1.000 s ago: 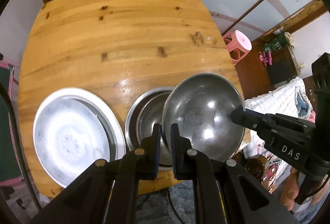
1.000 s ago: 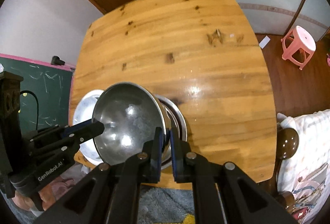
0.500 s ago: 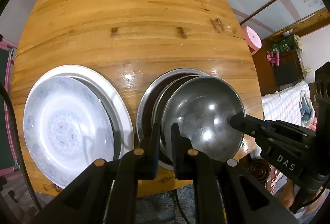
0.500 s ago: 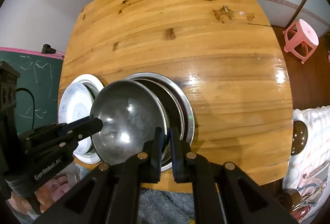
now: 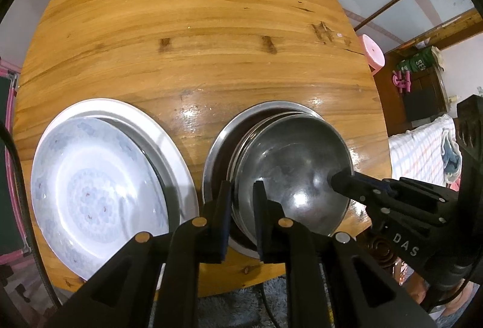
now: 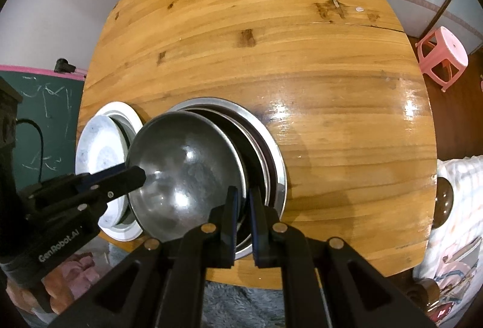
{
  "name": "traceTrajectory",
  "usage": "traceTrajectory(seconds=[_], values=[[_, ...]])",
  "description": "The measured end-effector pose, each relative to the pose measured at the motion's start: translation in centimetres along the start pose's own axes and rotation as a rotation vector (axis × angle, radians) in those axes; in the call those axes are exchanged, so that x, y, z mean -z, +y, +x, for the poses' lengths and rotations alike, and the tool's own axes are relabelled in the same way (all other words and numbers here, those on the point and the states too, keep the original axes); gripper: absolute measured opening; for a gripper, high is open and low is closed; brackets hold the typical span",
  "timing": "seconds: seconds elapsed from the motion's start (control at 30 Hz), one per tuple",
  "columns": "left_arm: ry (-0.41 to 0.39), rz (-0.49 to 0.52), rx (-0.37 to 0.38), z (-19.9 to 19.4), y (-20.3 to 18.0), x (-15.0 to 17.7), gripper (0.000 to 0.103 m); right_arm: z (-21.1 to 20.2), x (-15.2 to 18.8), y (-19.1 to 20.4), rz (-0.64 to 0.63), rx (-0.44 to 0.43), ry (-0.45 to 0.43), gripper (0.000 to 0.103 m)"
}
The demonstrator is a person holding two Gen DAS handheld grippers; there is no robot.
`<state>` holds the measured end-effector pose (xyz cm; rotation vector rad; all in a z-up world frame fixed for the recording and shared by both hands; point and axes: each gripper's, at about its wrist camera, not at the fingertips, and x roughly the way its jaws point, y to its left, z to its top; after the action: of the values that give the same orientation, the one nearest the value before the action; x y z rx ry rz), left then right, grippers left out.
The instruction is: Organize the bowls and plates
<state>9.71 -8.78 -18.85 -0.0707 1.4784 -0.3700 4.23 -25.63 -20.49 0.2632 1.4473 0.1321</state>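
A steel bowl [image 5: 289,174] rests tilted inside a stack of steel bowls [image 5: 217,152] near the table's front edge. My left gripper [image 5: 243,198] straddles its left rim with a slightly wider gap than before; my right gripper [image 6: 243,201] straddles its right rim [image 6: 238,165]. Each gripper shows in the other's view, the right gripper [image 5: 341,180] and the left gripper [image 6: 132,174]. A patterned white plate [image 5: 90,189] lies on a larger white plate [image 5: 169,140] to the left.
The wooden table [image 5: 196,41] stretches away behind the dishes. A pink stool [image 6: 443,56] stands on the floor to the right. A green chalkboard [image 6: 42,110] is at the left. A bed with checked cloth [image 5: 422,146] is at the right.
Both grippers lowered the steel bowl into the stack of steel bowls. The left gripper's jaws have parted slightly around the rim.
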Motion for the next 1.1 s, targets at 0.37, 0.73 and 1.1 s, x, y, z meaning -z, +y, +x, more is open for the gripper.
traceTrajectory(seconds=[0.37, 0.73, 1.1], values=[[0.003, 0.038, 0.016, -0.3, -0.8, 0.0, 0.034, -1.3, 0.0, 0.8, -0.06, 0.041, -0.017, 0.015], [-0.082, 0.095, 0.011, -3.5, -2.0, -0.5, 0.049, -3.2, 0.2, 1.1, -0.094, 0.045, -0.063, 0.019], [-0.213, 0.121, 0.007, -9.3, -2.0, -0.7, 0.065, -7.2, 0.5, 1.6, -0.121, 0.018, -0.154, 0.02]])
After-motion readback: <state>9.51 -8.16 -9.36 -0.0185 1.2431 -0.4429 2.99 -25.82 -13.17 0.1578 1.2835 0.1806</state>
